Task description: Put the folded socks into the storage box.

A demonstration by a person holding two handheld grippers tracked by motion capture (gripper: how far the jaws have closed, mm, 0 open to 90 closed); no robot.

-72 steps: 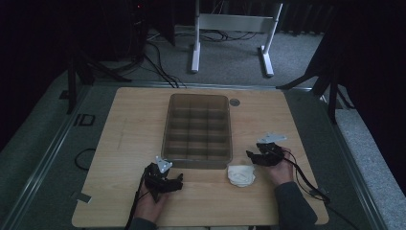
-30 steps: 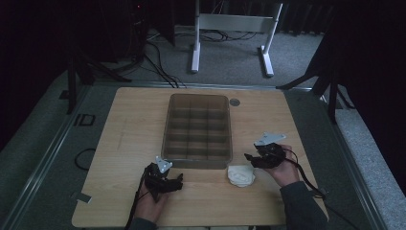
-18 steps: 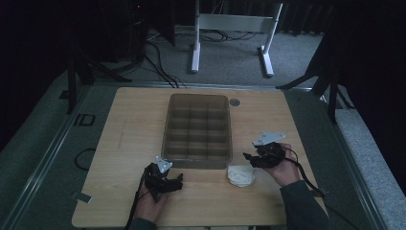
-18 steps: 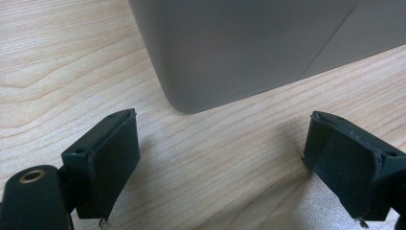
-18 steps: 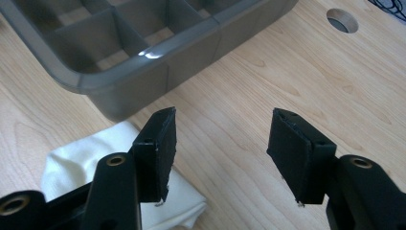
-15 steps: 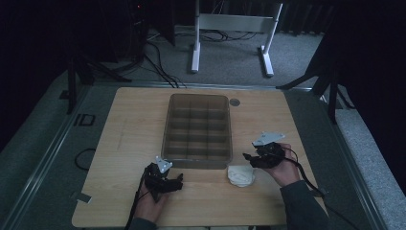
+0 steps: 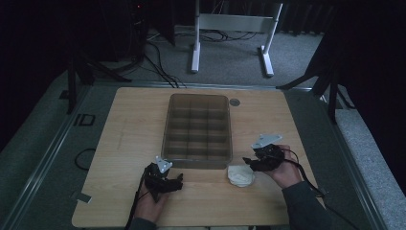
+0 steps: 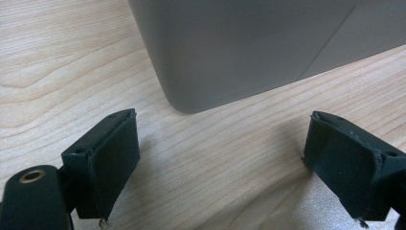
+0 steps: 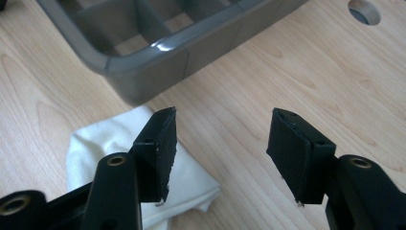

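Cloth (image 9: 139,163), folded white on the bench (image 7: 134,124) just beside the grey tray's (image 7: 197,127) near corner, wants the right claw (image 9: 218,148), now wide open and empty, shifted left to straddle a fold before closing.

My right claw (image 9: 220,158), jaws apart, has bare tabletop (image 9: 297,81) between them; the folded white cloth (image 9: 119,158) lies under its left jaw. Grey divided tray (image 9: 158,52) blocks just ahead. My left claw (image 8: 218,163) faces the tray's corner wall (image 8: 230,52); open wood on both sides.
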